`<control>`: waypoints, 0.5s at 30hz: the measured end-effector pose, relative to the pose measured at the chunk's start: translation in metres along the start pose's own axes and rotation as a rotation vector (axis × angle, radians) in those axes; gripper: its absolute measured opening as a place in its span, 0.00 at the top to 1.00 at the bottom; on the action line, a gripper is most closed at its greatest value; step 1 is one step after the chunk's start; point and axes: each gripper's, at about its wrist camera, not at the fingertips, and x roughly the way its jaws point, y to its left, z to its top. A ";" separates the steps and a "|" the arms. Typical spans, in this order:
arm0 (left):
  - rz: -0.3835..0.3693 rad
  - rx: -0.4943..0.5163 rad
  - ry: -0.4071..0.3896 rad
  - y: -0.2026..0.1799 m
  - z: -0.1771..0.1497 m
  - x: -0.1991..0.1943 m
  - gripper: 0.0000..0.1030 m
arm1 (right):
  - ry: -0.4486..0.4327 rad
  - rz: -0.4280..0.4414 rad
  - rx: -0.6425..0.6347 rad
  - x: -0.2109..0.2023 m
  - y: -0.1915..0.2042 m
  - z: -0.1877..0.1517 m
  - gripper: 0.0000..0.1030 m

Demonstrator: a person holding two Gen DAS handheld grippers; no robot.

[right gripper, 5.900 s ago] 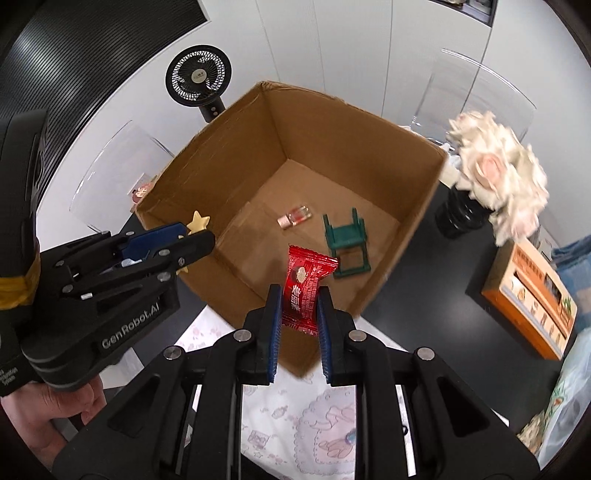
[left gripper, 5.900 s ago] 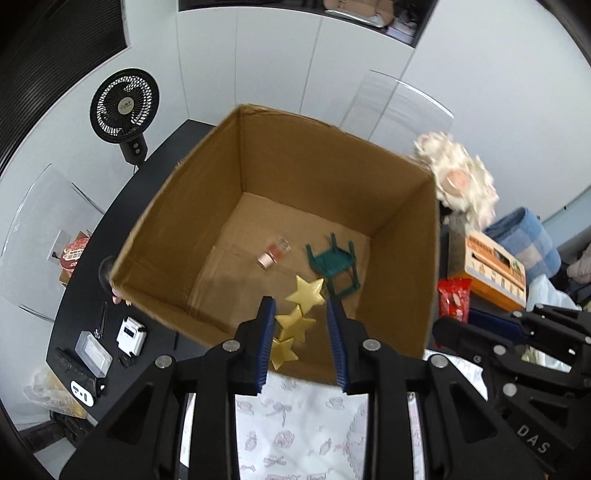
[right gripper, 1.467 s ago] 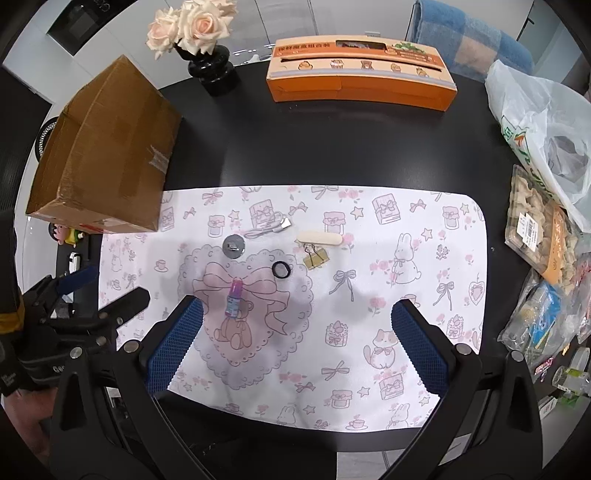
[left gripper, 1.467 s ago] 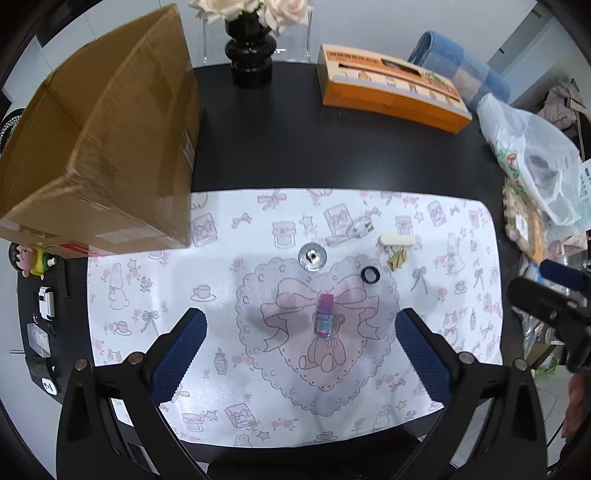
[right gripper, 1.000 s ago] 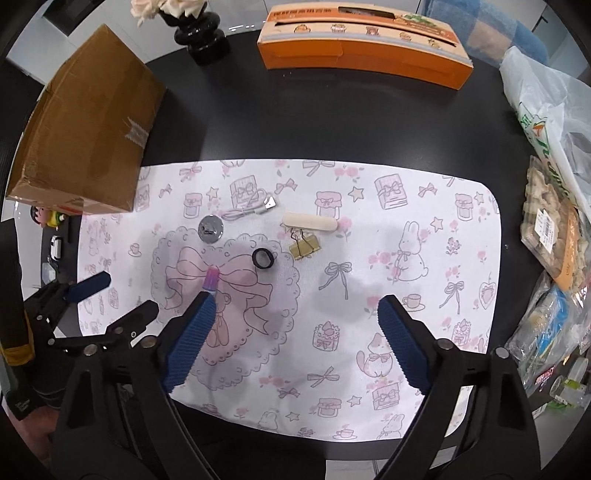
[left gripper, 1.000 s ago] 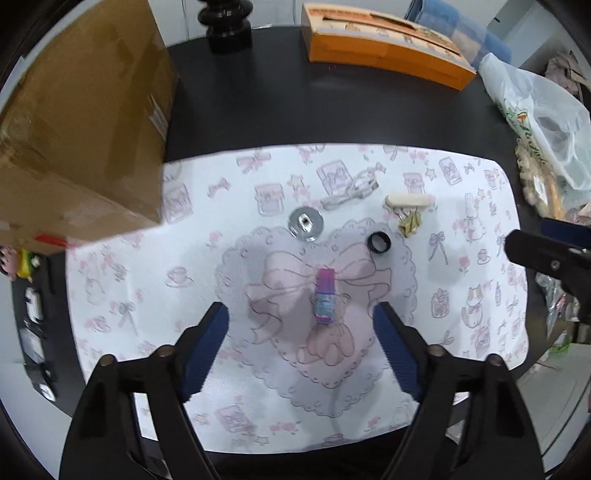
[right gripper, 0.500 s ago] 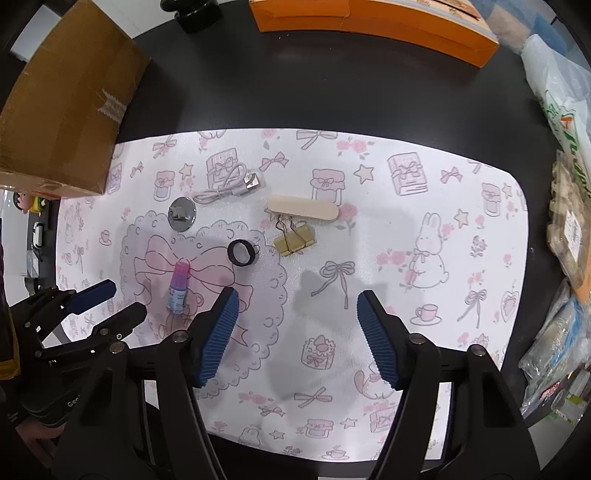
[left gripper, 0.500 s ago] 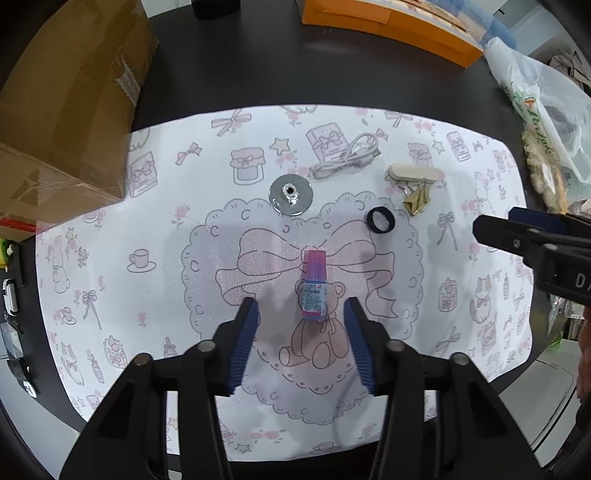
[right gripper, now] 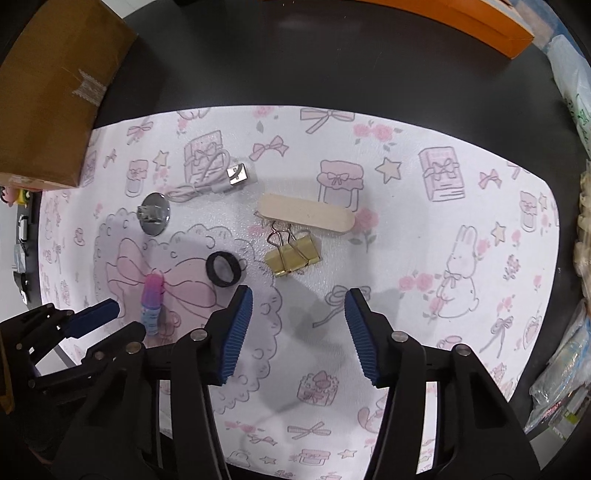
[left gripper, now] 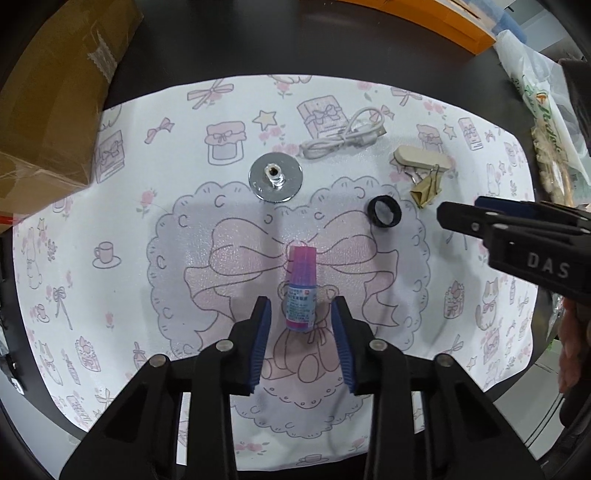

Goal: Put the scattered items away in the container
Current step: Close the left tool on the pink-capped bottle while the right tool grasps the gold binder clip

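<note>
A small pink-capped bottle (left gripper: 301, 288) lies on the patterned mat (left gripper: 129, 206), its lower half between the blue pads of my left gripper (left gripper: 301, 315), which stands open around it without touching. The same bottle (right gripper: 152, 301) shows in the right wrist view. My right gripper (right gripper: 299, 306) is open just below a gold binder clip (right gripper: 293, 254), with nothing between its fingers. Nearby lie a black ring (right gripper: 222, 268), a wooden stick (right gripper: 306, 213), a white USB cable (right gripper: 214, 181) and a round metal disc (right gripper: 155, 218). The cardboard box (right gripper: 55, 85) stands at the upper left.
An orange carton (right gripper: 480, 22) lies at the far edge of the black table (right gripper: 295, 66). Plastic bags and snack packs (left gripper: 546, 110) crowd the right side. Small gadgets (right gripper: 20, 236) sit off the mat's left edge.
Both grippers have come down close to the mat and narrowed from wide open. The left now straddles the pink bottle; the right hovers near the binder clip.
</note>
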 end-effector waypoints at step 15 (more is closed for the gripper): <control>-0.010 -0.016 0.040 -0.001 0.007 0.020 0.68 | 0.034 -0.003 -0.013 0.023 -0.001 0.023 0.52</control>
